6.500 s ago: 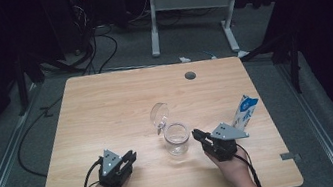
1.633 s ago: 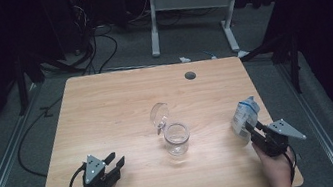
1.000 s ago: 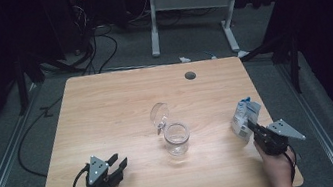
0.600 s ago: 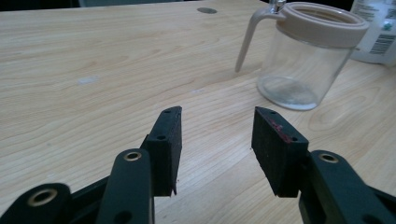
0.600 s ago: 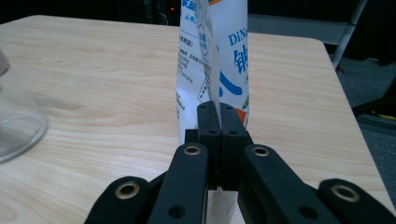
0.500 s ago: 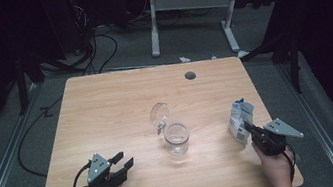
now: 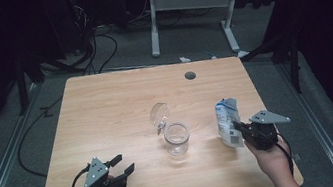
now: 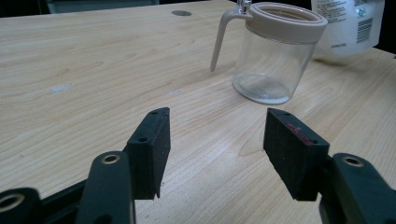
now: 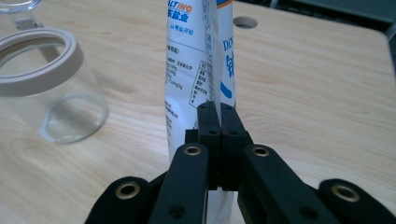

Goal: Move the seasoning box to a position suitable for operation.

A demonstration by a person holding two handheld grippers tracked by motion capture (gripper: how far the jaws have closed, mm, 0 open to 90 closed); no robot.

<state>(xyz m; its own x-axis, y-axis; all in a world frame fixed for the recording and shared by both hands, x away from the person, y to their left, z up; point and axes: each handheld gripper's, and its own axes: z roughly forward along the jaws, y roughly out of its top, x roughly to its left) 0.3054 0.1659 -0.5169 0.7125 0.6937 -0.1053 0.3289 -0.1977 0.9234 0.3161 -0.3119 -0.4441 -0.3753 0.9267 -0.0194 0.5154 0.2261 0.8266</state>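
Since the earlier frames the right gripper (image 7: 237, 129) has pinched the white pouch (image 7: 228, 122) near the table's (image 7: 106, 108) right edge; the left gripper's (image 7: 121, 164) jaws have just been opening, empty. Pouring into the open jar (image 7: 177, 139) remains

Bare table (image 7: 107, 113) lies open leftward; glass jar (image 7: 177, 138) and pouch (image 7: 228, 123) block the right.
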